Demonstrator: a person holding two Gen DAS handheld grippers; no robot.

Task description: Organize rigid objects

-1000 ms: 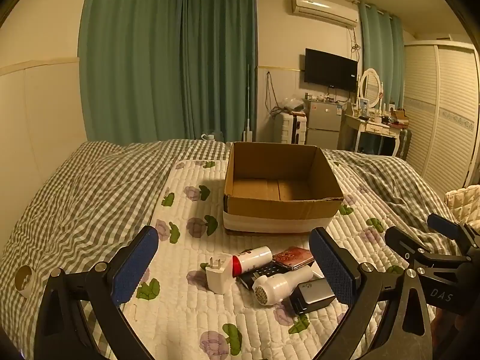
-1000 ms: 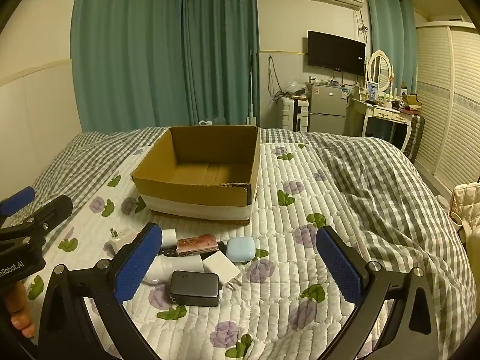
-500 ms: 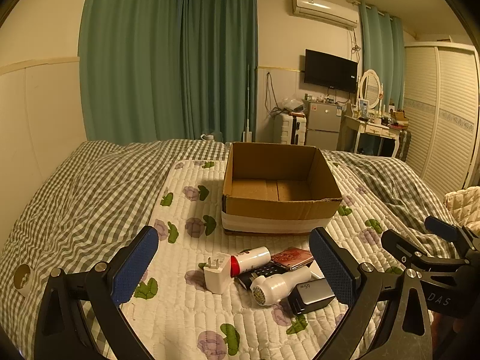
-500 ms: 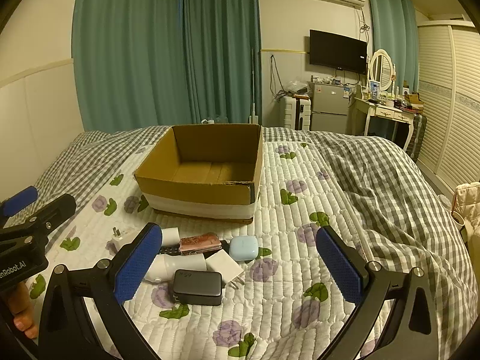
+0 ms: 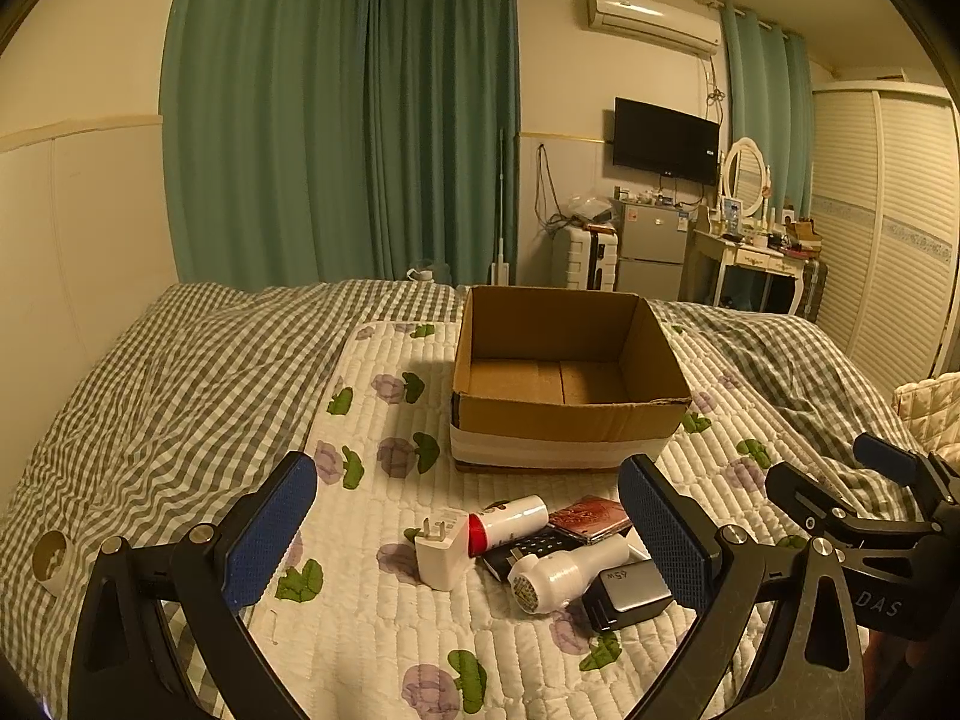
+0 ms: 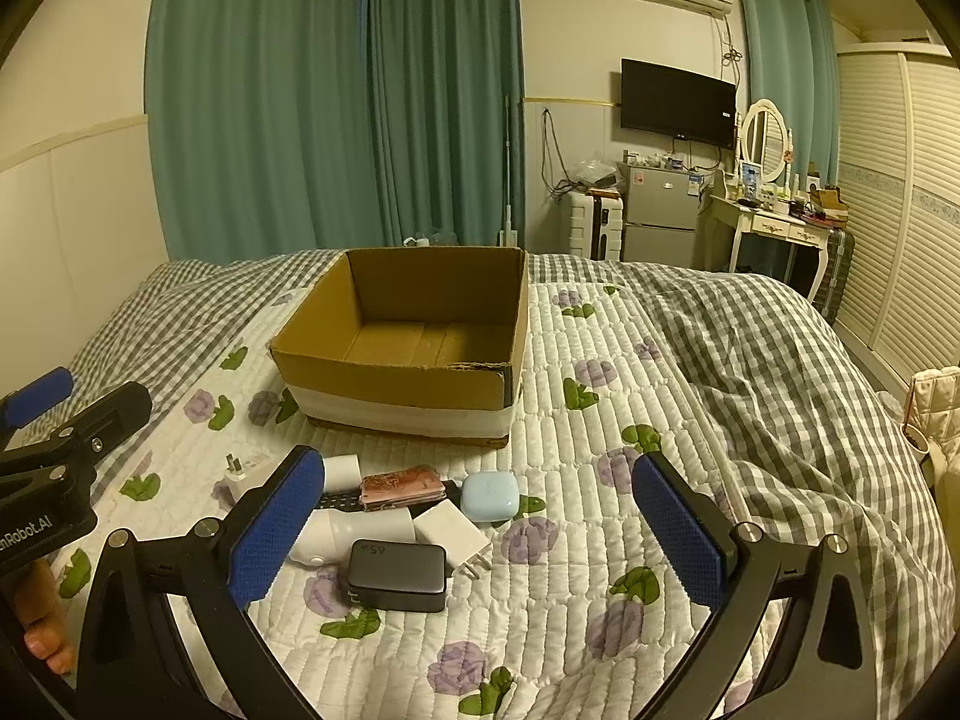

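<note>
Both grippers hovered over the bed, fingers spread wide, nothing between them. Left gripper [image 5: 468,531] had blue-padded fingers [image 5: 270,531] framing the cluster of small objects; right gripper [image 6: 477,531] was likewise held wide apart above the white quilted floral mat [image 6: 600,630].

Open brown cardboard box with a white band round its base [image 5: 564,402] sat on the mat beyond the cluster, a short gap between them, interior bare.

Cluster, left wrist view: white wall-plug charger cube [image 5: 443,552] stood at the left, prongs up. White cylindrical tube with red cap [image 5: 510,517] lay just beside it, tilted. Reddish patterned flat case [image 5: 588,517] lay further right, partly over a black keypad remote [image 5: 528,549]. White handheld device with a perforated round head [image 5: 564,573] lay in front, head toward the camera. Dark grey rectangular power adapter marked 65W [image 5: 627,594] lay nearest the right finger.

Right wrist view added a pale blue rounded earbud case [image 6: 489,497] at the cluster's right edge, and a flat white plug adapter [image 6: 451,531], prongs pointing toward the camera, between it and the grey adapter.

Grey-and-white checked duvet [image 6: 780,390] covered the rest of the bed. Green curtains [image 5: 336,150] hung behind.
</note>
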